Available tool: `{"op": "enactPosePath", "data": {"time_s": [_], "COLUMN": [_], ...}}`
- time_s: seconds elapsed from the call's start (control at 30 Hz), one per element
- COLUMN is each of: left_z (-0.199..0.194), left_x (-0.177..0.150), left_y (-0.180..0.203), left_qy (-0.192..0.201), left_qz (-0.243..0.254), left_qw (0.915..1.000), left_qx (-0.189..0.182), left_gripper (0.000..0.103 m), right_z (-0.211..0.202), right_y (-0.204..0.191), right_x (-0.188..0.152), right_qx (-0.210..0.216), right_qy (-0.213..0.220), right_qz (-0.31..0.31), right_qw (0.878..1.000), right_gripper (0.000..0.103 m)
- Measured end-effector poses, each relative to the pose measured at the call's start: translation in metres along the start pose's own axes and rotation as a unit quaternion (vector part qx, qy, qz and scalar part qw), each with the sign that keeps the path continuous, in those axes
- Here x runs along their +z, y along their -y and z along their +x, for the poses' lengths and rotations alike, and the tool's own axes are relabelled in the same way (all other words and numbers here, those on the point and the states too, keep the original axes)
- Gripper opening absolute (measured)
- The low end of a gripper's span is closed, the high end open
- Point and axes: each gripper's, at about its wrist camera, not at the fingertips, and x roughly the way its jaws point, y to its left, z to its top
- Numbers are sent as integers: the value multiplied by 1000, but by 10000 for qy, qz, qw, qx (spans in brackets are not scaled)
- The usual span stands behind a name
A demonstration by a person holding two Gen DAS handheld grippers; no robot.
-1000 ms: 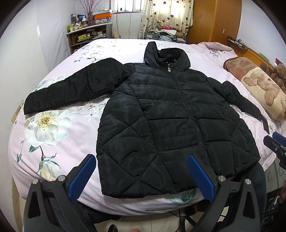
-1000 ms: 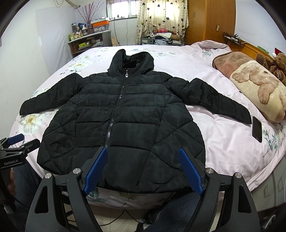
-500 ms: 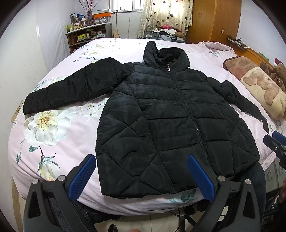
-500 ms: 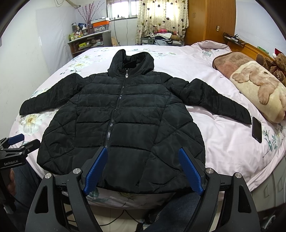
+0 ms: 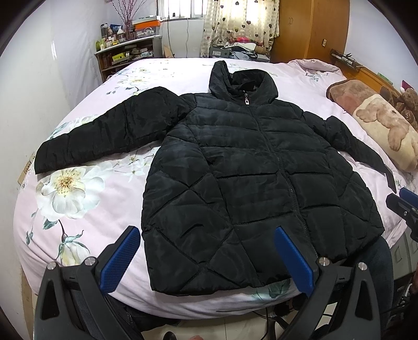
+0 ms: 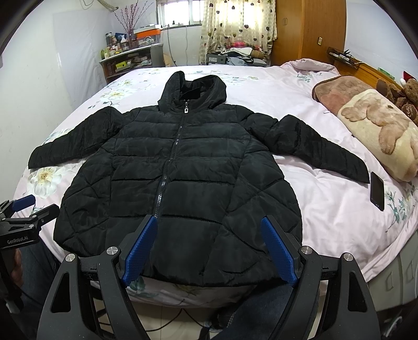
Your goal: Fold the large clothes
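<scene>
Black puffer jacket (image 5: pixel 250 183) flat on bed (image 5: pixel 86 198), zipped; left gripper (image 5: pixel 209 259) and right gripper (image 6: pixel 209 248) both spread wide, empty, at its hem

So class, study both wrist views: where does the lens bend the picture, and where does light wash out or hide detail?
Left wrist view: fisheye curves the bed edge, corners go black, and the window is blown out. Right wrist view: same bending and dark corners; the black jacket swallows its quilting except where sheen catches, and the gripper fingers look sharp.
</scene>
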Motion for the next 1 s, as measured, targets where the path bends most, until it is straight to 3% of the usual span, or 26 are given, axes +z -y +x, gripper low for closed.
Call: {"op": "enactPosePath", "data": {"time_s": [0.43, 0.63, 0.9, 1.0], "left_z": [27, 50, 78, 91], "left_x": [21, 35, 53, 59], "left_y": [-30, -69, -123, -147], "left_qy": [9, -22, 21, 1], "left_qz": [-196, -705, -1187, -1357], "left_qw": [9998, 9975, 9921, 9898], "left_qx": [70, 78, 413, 444], "left_gripper": [103, 103, 102, 96], "right_z": [24, 47, 81, 95], "right_y": [-9, -24, -46, -54], "right_x": [26, 45, 67, 77], "right_qx": [243, 343, 498, 522], "right_qy": [-1, -42, -84, -131], "right_qz": [-207, -401, -595, -654], "right_qw": [9995, 9986, 9969, 9964], "right_gripper": [81, 81, 81, 81]}}
